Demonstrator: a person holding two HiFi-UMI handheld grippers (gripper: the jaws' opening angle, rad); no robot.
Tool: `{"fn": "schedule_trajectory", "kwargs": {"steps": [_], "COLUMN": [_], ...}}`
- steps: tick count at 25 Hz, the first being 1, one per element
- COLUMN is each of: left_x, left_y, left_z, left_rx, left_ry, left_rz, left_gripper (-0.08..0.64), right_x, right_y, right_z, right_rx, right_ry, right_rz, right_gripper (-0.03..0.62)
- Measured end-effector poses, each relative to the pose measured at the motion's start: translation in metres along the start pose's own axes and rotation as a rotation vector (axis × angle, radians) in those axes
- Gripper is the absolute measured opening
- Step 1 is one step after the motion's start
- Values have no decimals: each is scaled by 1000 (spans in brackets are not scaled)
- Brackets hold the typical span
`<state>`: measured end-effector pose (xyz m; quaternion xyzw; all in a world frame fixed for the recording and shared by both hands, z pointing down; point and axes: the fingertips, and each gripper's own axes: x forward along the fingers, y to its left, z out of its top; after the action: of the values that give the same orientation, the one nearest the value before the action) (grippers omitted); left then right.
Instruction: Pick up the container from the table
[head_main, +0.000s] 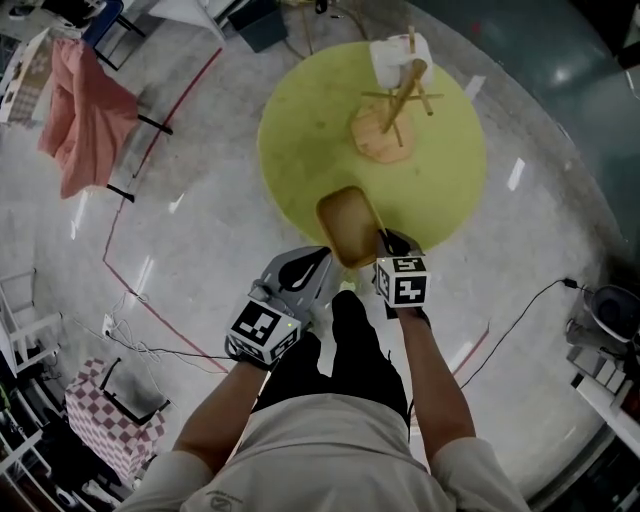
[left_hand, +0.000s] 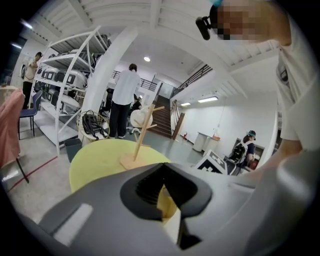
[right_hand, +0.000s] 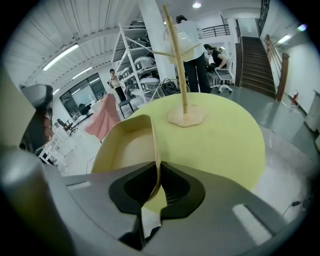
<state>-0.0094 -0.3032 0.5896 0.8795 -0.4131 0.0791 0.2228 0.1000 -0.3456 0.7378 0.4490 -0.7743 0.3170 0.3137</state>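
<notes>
Closed tight on container (head_main: 348, 225) rim, left tool (left_hand: 163, 195) and right tool (right_hand: 157, 182), nearside of stand (head_main: 385, 130), for level lift.

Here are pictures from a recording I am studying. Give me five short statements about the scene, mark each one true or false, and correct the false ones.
1. The right gripper has its jaws closed on the container wall. True.
2. The table is square and red. False: it is round and yellow-green.
3. A wooden rack stands on the table beyond the container. True.
4. The container is filled with fruit. False: its inside shows nothing in it.
5. The pink cloth lies on the table. False: it hangs over a stand on the floor, away from the table.
</notes>
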Motion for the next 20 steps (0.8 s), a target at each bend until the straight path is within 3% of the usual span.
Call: {"fn": "schedule_trajectory", "kwargs": {"steps": [20], "left_x": [-86], "left_y": [-42], "left_z": [26], "left_rx": [46], "left_ry": [-34], "left_rz": [-44], "left_gripper": [6], "right_x": [-149], "right_y": [77], "right_z": [26], "right_rx": [28], "right_ry": [-115], "right_rz": [-4], "right_gripper": [34]}}
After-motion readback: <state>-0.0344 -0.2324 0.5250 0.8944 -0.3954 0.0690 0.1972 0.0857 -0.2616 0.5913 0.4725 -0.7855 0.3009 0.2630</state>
